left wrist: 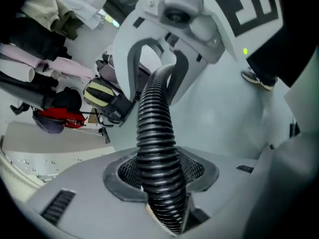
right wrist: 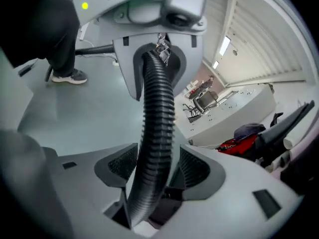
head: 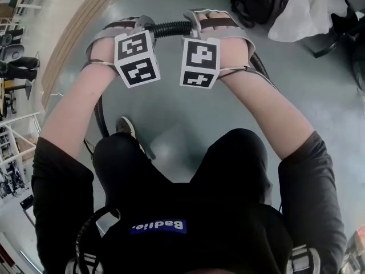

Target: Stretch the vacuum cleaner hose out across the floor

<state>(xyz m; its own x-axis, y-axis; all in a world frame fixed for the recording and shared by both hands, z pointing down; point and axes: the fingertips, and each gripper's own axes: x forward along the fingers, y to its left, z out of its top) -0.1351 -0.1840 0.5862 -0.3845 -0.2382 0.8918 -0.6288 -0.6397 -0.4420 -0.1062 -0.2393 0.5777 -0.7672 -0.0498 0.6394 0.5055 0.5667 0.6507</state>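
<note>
Pads (left wrist: 128, 172) of the left gripper (left wrist: 160, 171) are clenched on a black ribbed plastic vacuum cleaner hose (left wrist: 157, 128), which fills the gap between them. The right gripper (right wrist: 154, 171) has its jaws apart. The same hose passes between its pads (right wrist: 194, 168) loosely, with daylight showing on the right side, so it grips nothing.

In the head view both grippers are held out ahead of the person, close together and above the smooth grey-green floor (head: 188, 124). Only a short span of hose bridges them. That span has its long axis running left to right. Beyond each gripper the hose droops and trails back toward the person on either side, so most of it is not yet drawn straight.

This looks like a re-grip partway through the stretching, with the left gripper acting as the anchor. The next move probably calls for the right gripper to slide rightward along the ribs. It would then close on a fresh spot and draw away so the slack pays out along the floor.
</note>
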